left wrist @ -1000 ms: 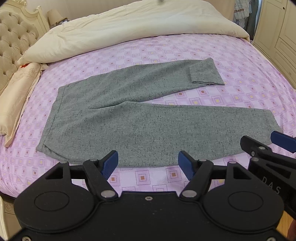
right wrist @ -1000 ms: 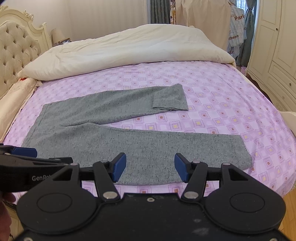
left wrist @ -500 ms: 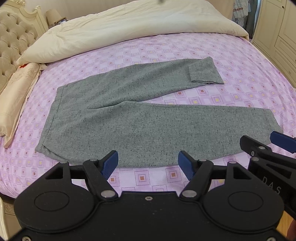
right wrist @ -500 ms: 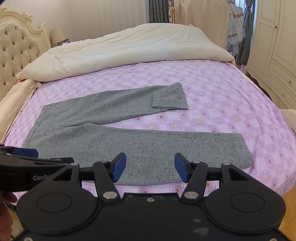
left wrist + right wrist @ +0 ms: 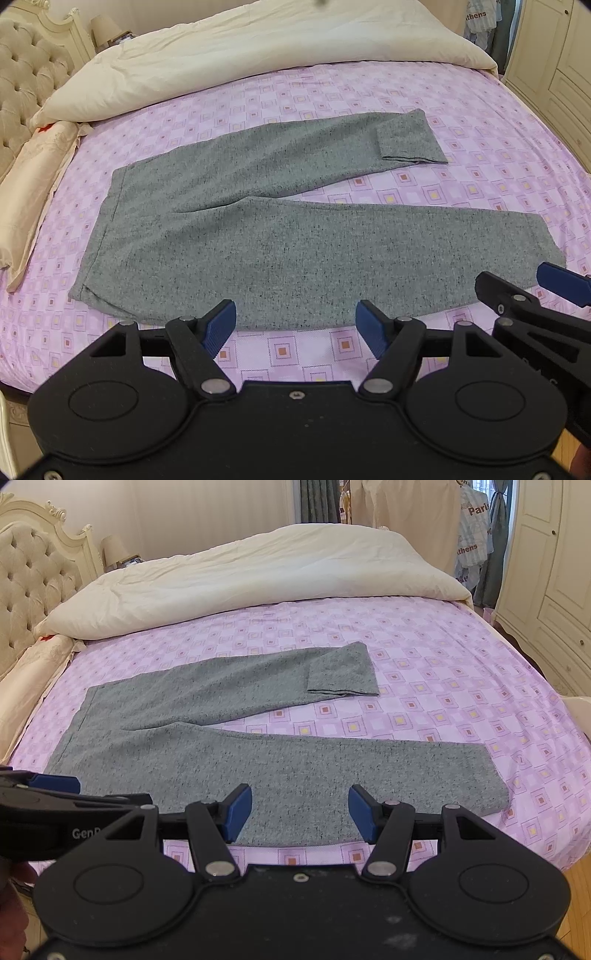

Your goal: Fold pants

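Grey sweatpants (image 5: 280, 236) lie flat on the purple-checked bed (image 5: 480, 122), legs splayed (far cuff turned back), both the left claw (image 5: 297, 325) and right claw (image 5: 300, 808) open and empty above the near edge; pinching waistband and hem together should fold them evenly.

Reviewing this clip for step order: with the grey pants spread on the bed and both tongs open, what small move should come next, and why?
Probably lower both open tongs, left and right, onto the near edge of the speckled grey knit pants and pinch it. The pants lie flat on the purple patterned bedsheet, legs apart, nothing gripped, so folding near leg over far leg seems next.
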### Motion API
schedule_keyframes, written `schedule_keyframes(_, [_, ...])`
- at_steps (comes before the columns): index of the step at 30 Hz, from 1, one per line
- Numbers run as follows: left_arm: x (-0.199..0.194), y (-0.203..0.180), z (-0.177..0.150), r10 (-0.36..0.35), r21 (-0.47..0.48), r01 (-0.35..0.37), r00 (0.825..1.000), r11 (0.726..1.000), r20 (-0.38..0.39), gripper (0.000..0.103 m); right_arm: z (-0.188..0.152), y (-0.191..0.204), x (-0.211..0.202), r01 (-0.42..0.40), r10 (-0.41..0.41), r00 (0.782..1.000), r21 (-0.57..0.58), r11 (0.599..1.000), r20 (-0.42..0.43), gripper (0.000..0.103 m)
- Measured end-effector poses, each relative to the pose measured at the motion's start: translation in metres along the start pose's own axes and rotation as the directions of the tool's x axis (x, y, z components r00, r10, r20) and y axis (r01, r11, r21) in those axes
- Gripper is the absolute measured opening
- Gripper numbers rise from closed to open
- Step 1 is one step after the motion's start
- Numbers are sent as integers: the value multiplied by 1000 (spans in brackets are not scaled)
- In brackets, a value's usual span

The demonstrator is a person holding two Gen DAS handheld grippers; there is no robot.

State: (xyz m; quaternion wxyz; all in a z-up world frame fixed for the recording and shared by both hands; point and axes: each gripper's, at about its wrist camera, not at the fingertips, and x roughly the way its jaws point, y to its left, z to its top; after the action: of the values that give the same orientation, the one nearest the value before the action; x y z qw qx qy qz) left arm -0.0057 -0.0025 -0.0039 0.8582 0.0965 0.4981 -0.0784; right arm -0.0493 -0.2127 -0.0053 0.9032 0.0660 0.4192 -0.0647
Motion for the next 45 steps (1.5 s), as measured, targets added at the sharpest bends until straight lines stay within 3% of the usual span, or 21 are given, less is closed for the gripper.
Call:
schedule_keyframes(40, [4, -8, 7, -5, -12, 5, 1000, 1000, -9, 72, 2, -6, 4, -24, 24, 1000, -4, 1000, 1, 60])
schedule_keyframes(45, [3, -9, 8, -27, -15, 27, 999, 1000, 34, 71, 2, -8, 5, -20, 20, 1000, -8, 1000, 7, 60])
